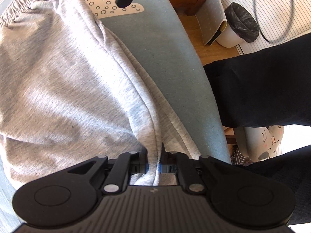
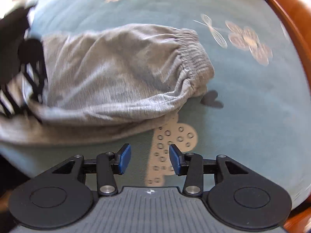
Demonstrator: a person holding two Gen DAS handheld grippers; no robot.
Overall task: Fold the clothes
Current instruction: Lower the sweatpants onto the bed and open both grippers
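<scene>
Blue patterned bedspread [image 2: 252, 101] w/ grey sweatpants [image 1: 64, 81].
L gripper [image 1: 153, 165] clamps pant edge; R gripper [image 2: 149, 159] open, empty, prob. hovering at 6 o'clock of waistband [image 2: 192, 58].

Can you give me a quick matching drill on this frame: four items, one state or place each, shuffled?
Items:
1. left gripper
2. right gripper
3. grey garment
4. waste bin

States or places:
A. jaws apart, nothing between them, above the cloud print
B. on the floor beside the bed, lined with a black bag
C. shut on a fold of grey fabric
D. spread on the blue-green sheet, elastic waistband at the far end

Pairs: 1-C, 2-A, 3-D, 4-B
</scene>
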